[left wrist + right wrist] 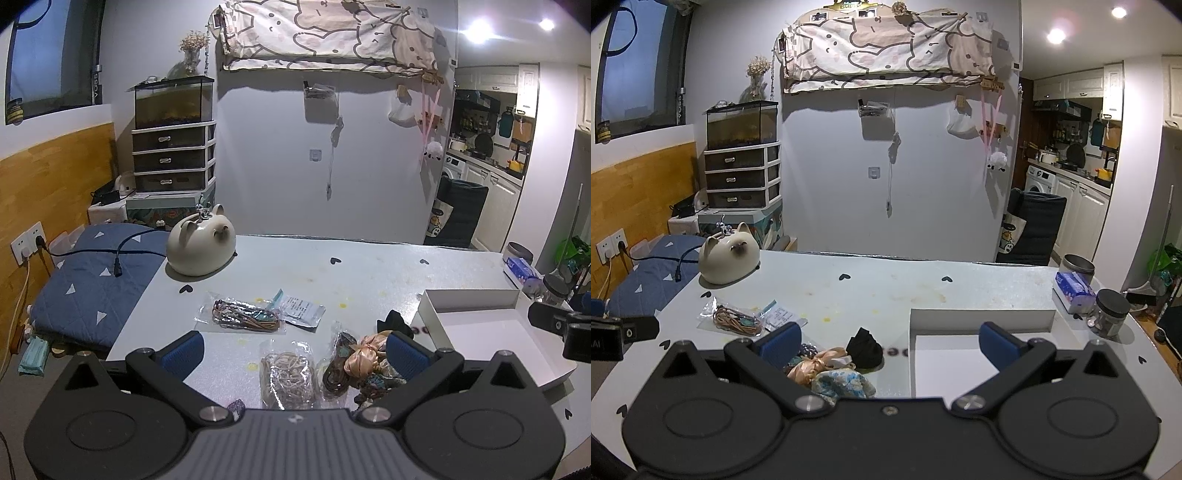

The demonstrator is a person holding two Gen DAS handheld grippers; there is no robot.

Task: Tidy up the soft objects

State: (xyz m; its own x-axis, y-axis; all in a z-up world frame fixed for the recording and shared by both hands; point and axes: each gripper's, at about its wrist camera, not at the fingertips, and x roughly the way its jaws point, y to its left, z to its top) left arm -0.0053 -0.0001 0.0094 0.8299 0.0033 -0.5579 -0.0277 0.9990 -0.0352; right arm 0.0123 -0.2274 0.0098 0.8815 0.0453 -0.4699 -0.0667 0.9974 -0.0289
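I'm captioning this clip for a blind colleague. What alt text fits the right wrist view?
An open hand-held gripper hovers over a pale table, with a pile of fabric scrunchies near its left finger and an empty white box ahead. Farther back sit a cat-shaped ceramic pot, bagged cords, a tissue pack and a jar.

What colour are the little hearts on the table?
Black hearts on the pale grey table, clearest in the right wrist view.

Grey wall [369,177], drawer unit [171,158], dark window [48,55], ceiling spotlights [480,27].
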